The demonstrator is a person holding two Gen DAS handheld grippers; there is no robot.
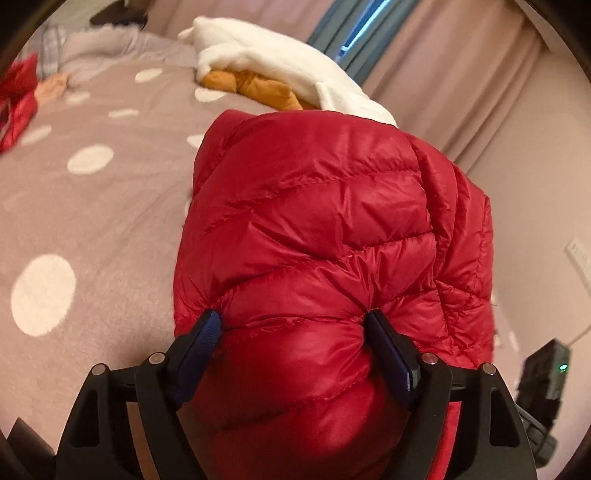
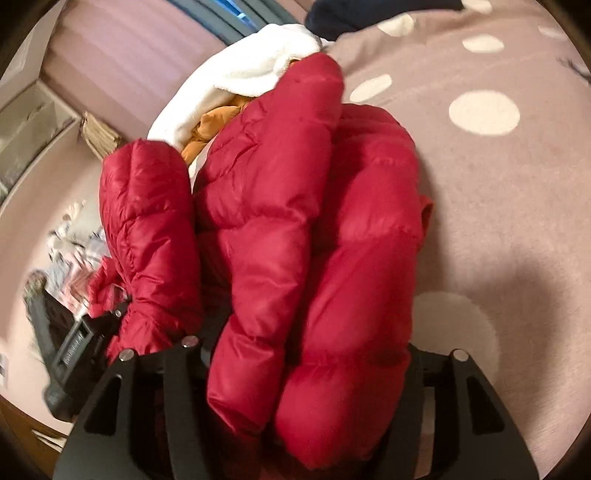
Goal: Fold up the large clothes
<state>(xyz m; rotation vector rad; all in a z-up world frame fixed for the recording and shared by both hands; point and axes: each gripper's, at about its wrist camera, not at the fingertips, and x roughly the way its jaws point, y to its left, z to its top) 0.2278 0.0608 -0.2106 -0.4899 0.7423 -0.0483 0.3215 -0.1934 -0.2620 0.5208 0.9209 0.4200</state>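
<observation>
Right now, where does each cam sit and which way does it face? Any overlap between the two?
Left wrist: on the left gripper, looking along its blue-padded fingers across the dotted bedspread toward the curtains; the fingers pinch the red down jacket.
Right wrist: on the right gripper, looking over the bunched jacket; only the black gripper frame shows, fingertips hidden.
Shared: the jacket, the white fleece over an orange garment, and the bedspread.

Right gripper fingertips buried under red down jacket; grip unreadable. Left edge clutter blurred. Dark garment cut off at top.
</observation>
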